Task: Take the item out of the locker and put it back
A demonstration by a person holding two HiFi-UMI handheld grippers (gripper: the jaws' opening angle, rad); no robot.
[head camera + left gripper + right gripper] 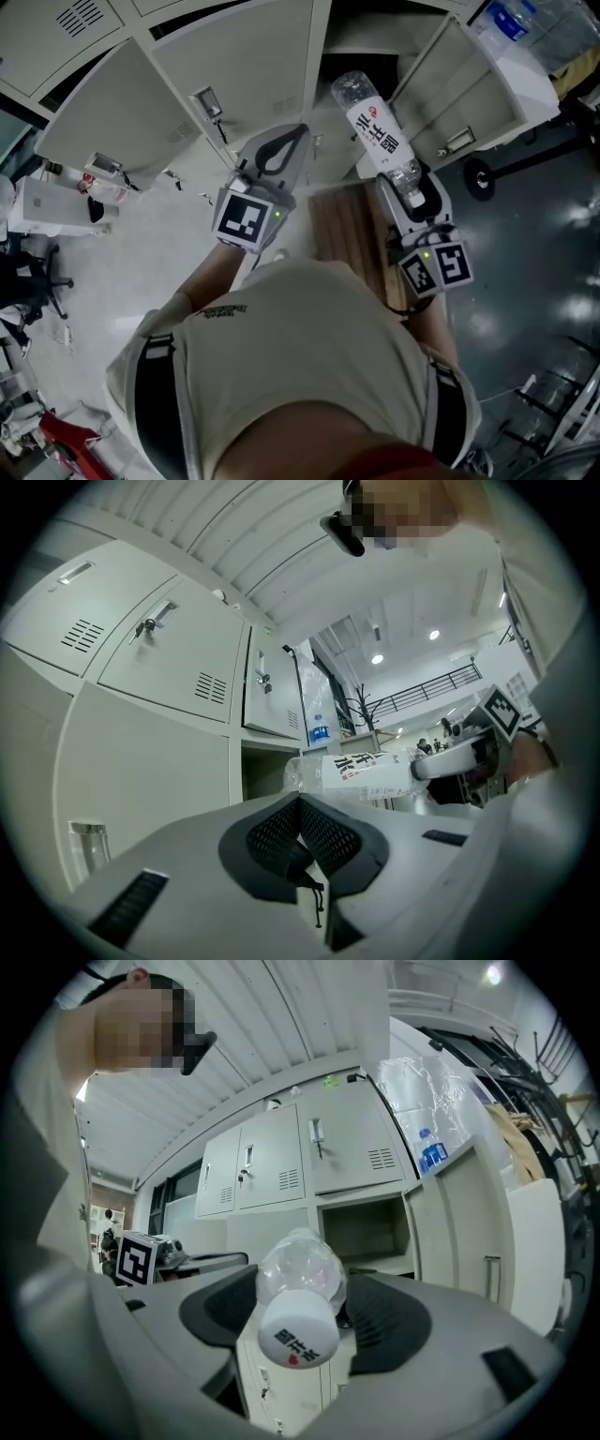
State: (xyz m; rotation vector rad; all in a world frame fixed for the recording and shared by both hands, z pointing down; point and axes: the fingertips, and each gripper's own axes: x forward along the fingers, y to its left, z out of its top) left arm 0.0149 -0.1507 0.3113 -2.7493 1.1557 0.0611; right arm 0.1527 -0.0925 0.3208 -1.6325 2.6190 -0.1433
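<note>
**Right hand-held gripper** (410, 186): lower right of centre in the head view. The jaws are closed on the neck end of the bottle, one dark pad on each side, as the right gripper view (302, 1309) shows. Its marker cube (438, 267) sits below it.

**Bottle** (375, 131): clear plastic with a white label bearing dark print and a red mark. It is held in the air, clear of any surface.
- In the right gripper view the white cap (297, 1335) faces the camera, and the body (300, 1269) points away toward the lockers.
- In the left gripper view the bottle (361, 772) lies nearly level at right of centre.

**Open locker compartment** (361, 56): dark interior at top centre of the head view, just beyond the bottle's base. Whether the base has passed its mouth cannot be told. Its door (469, 84) stands swung out at upper right.

**Left hand-held gripper** (277, 150): centre left in the head view, empty. The left gripper view (302, 834) shows the pads meeting. It is held before a closed locker door (244, 66).

**Person's pale shirt** (309, 366): fills the lower middle of the head view.
</note>
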